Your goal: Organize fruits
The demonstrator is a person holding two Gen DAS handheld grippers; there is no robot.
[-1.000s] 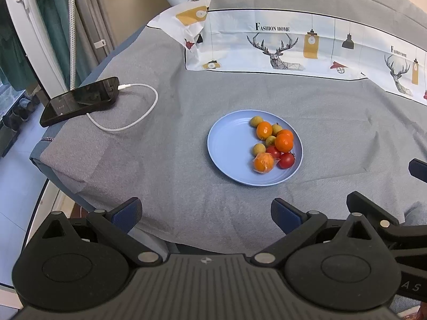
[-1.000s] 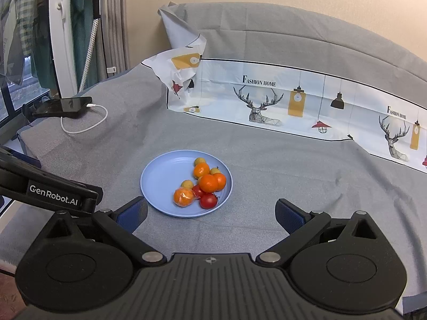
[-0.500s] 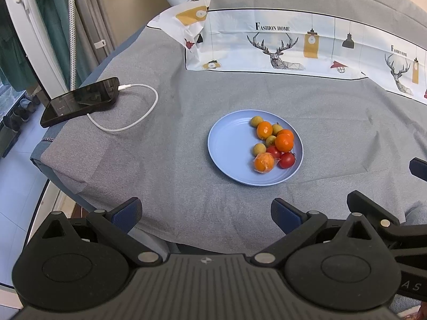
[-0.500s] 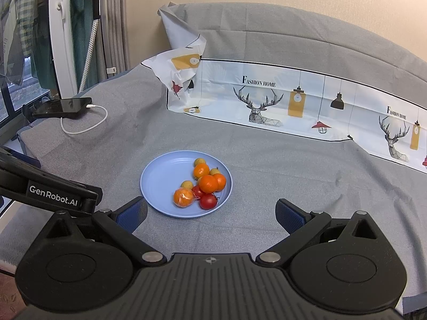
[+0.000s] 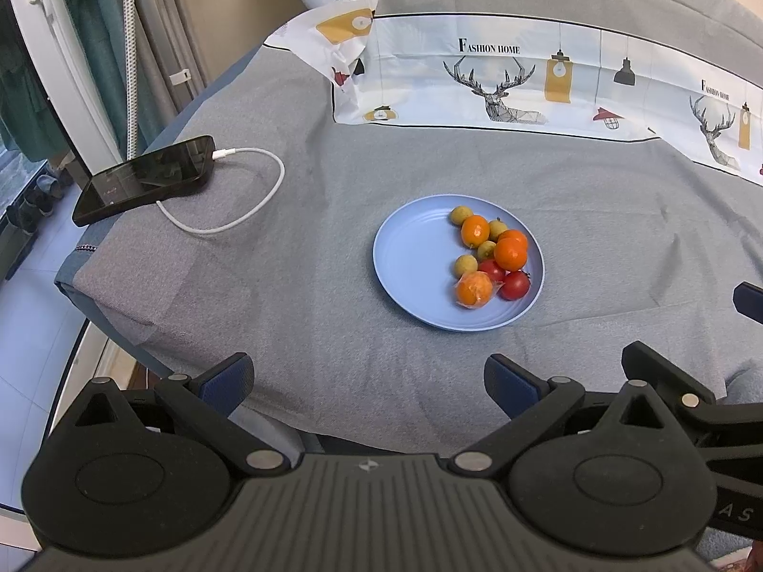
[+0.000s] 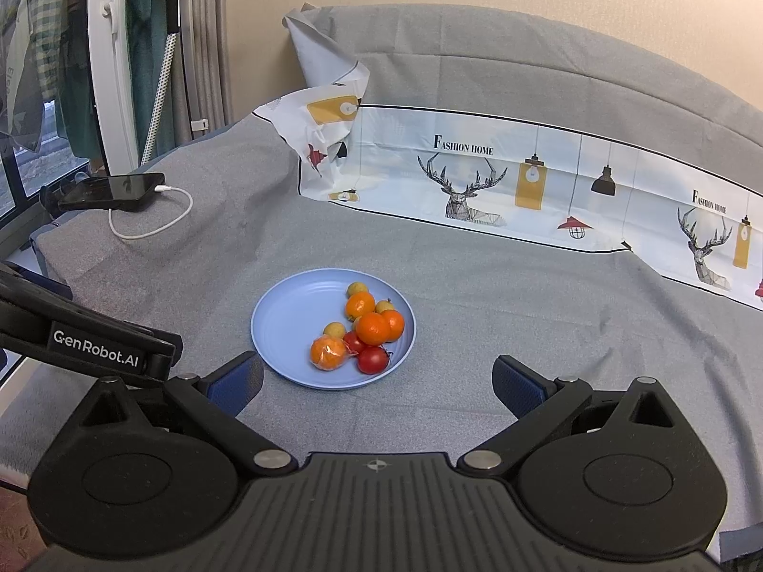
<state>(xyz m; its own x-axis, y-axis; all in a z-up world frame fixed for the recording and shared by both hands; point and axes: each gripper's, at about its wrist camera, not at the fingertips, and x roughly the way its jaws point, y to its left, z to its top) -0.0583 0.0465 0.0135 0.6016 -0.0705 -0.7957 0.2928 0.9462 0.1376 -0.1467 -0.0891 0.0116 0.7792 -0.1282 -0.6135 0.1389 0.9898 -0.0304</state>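
Observation:
A light blue plate (image 5: 410,257) (image 6: 286,329) lies on the grey cloth. On its right half sit several fruits: oranges (image 5: 510,253) (image 6: 372,328), red tomatoes (image 5: 514,285) (image 6: 373,359), small yellow-green fruits (image 5: 465,264) (image 6: 334,330), and an orange in clear wrap (image 5: 473,289) (image 6: 327,352). My left gripper (image 5: 369,379) is open and empty, short of the plate near the table's front edge. My right gripper (image 6: 377,379) is open and empty, just short of the plate's near rim.
A black phone (image 5: 145,178) (image 6: 112,189) with a white charging cable (image 5: 248,212) lies at the left edge. A printed white cloth (image 5: 524,81) (image 6: 524,181) runs along the back. The table drops off at left and front.

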